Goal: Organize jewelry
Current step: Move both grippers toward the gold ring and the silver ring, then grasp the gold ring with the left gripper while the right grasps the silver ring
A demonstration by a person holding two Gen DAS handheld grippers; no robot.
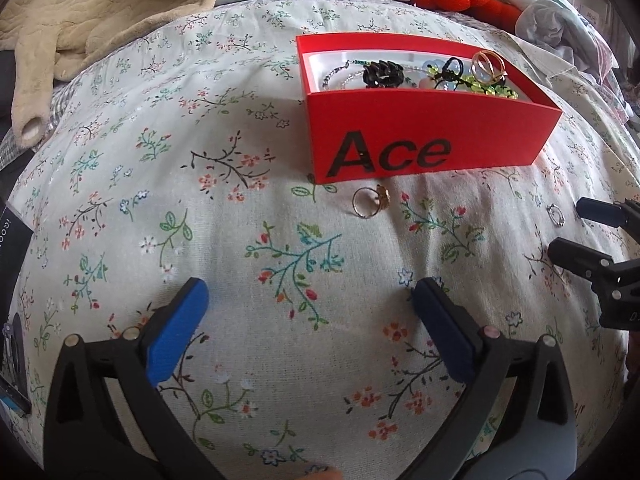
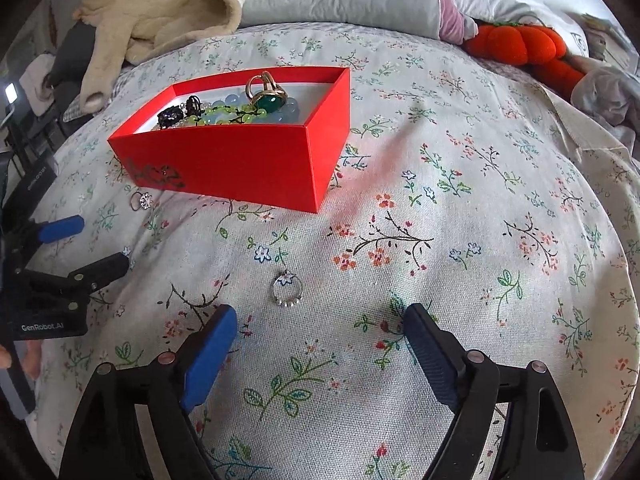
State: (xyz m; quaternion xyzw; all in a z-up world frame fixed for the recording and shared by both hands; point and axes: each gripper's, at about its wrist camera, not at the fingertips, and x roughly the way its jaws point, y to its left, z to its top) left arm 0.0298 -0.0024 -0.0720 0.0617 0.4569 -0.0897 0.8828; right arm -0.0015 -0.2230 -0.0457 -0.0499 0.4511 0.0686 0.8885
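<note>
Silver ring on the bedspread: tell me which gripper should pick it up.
Right. The silver ring lies just ahead of the open right gripper; the left gripper faces the gold ring instead.

Left gripper point(image 1: 310, 294): black plastic arms, one bright blue ribbed pad point(image 1: 178, 330), the other dark navy, round silver rivets at the joints. Right gripper point(image 2: 318, 322): same black frame, blue and navy pads, pinkish rivet heads. White "GenRobot.AI" lettering point(image 2: 42, 327) marks the left gripper's black body, skin showing just below it.
</note>
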